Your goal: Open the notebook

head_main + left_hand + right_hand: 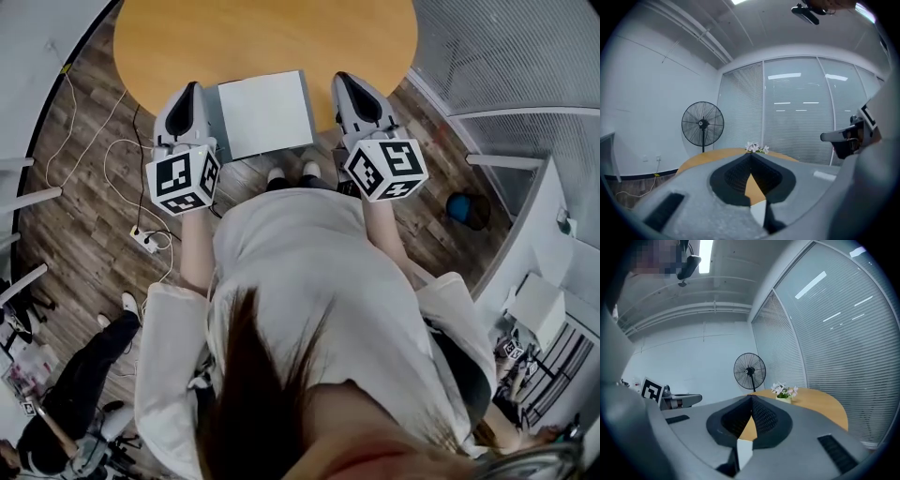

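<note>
Shows a small pale pot [783, 399] holding white flowers [784, 390] on the round, smooth orange wooden table [262, 37], a flat white rectangular notebook [267, 113] lying closed at its near edge, grey left gripper [194, 87] and grey right gripper [342, 78] flanking it, ribbed black jaws pressed together on nothing.

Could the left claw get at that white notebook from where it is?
Probably yes: the notebook lies closed right beside the left claw, with nothing between them, though the claw is shut.
</note>
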Tool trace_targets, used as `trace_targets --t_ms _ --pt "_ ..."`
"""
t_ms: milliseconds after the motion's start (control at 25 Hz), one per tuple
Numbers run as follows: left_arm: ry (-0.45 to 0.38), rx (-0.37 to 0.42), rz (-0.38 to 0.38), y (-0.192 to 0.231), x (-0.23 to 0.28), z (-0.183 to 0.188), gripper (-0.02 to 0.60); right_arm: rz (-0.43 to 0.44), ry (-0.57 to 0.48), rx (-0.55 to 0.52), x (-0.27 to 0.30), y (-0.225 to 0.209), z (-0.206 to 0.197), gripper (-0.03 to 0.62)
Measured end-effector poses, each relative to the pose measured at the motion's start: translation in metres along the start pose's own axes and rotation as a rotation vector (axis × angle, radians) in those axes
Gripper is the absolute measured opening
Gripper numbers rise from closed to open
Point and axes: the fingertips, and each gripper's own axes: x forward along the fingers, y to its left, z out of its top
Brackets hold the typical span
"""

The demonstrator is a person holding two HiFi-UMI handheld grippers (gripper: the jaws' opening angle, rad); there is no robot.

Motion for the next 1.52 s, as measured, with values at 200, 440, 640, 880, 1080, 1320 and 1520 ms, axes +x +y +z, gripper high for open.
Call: trace_targets --t_ms 200,440,640,880,1080,1320,1520 --pt "-0.051 0.03 -0.017 -0.011 -0.003 0.029 0.017 0.001 -0.022 -0.003 -0.005 0.001 0.015 0.0" --pt "-0.108 0.05 -0.012 -0.023 -0.014 0.065 0.017 0.001 -0.094 -0.003 -0.016 0.002 0.043 0.0" --pt "-0.144 0.056 -0.044 -0.041 -0.022 0.085 0.017 0.015 -0.113 -0.012 -0.02 0.01 0.053 0.0" --pt "-0.173 0.062 -0.122 -0.075 -0.021 0.098 0.017 0.017 -0.115 -0.025 -0.021 0.016 0.061 0.0" --pt "-0.157 0.07 -0.157 -0.091 -0.017 0.09 0.017 0.019 -0.104 -0.031 -0.019 0.017 0.056 0.0" --pt "-0.133 0.056 -0.163 -0.093 -0.013 0.079 0.017 0.028 -0.077 -0.035 -0.015 0.02 0.045 0.0" --pt "-0.118 0.051 -0.173 -0.094 -0.008 0.071 0.017 0.021 -0.053 -0.027 -0.013 0.014 0.037 0.0"
